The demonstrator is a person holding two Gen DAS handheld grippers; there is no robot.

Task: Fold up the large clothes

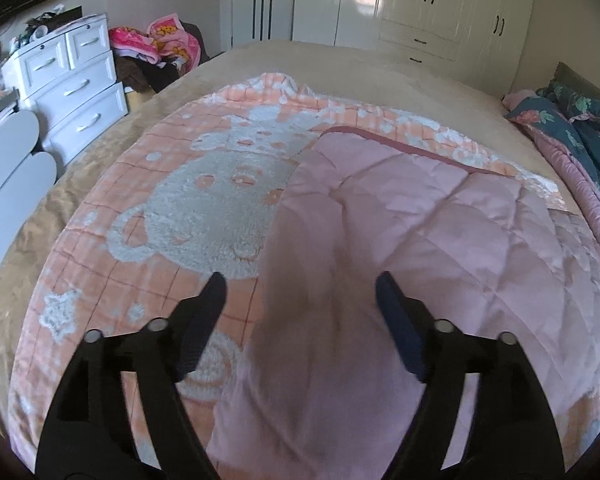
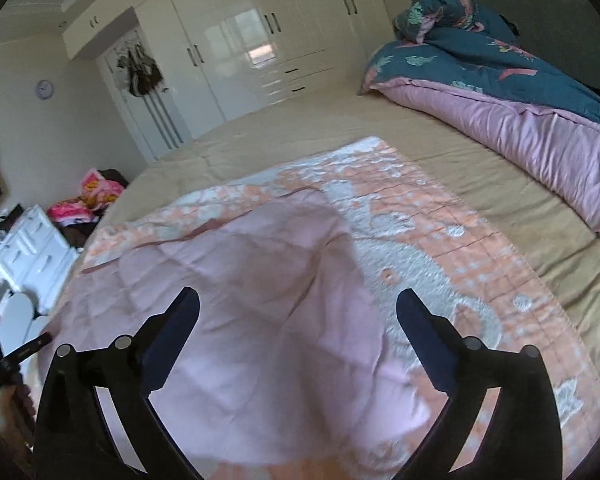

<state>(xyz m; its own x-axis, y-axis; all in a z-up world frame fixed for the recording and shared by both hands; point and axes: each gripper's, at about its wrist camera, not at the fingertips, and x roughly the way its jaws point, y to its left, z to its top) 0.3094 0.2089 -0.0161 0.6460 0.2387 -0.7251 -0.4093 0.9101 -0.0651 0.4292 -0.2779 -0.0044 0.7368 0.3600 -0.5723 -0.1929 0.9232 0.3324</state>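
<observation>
Blanket, orange-pink check with a fluffy white bear pattern, lies spread across the tan bed. One part of it is folded over so that its quilted pale pink underside faces up, covering the half toward the right in the left wrist view and toward the left in the right wrist view. A darker pink trim runs along the far edge of that folded part.

The left tool hangs above the boundary between the patterned side and the pink side, its jaws spread wide and gripping nothing; the cloth under it looks blurred. The right tool is likewise released, jaws wide apart over the pink fold, with no cloth pinched between them.

As for containers: a white chest of drawers stands beside the bed with all drawers closed, so what is in them cannot be seen; small clutter sits on top. Next to it a heap of bright pink and dark clothes is piled up. The white wardrobe along the far wall has its doors closed. A dark floral duvet with lilac lining is bunched at the head of the bed.
</observation>
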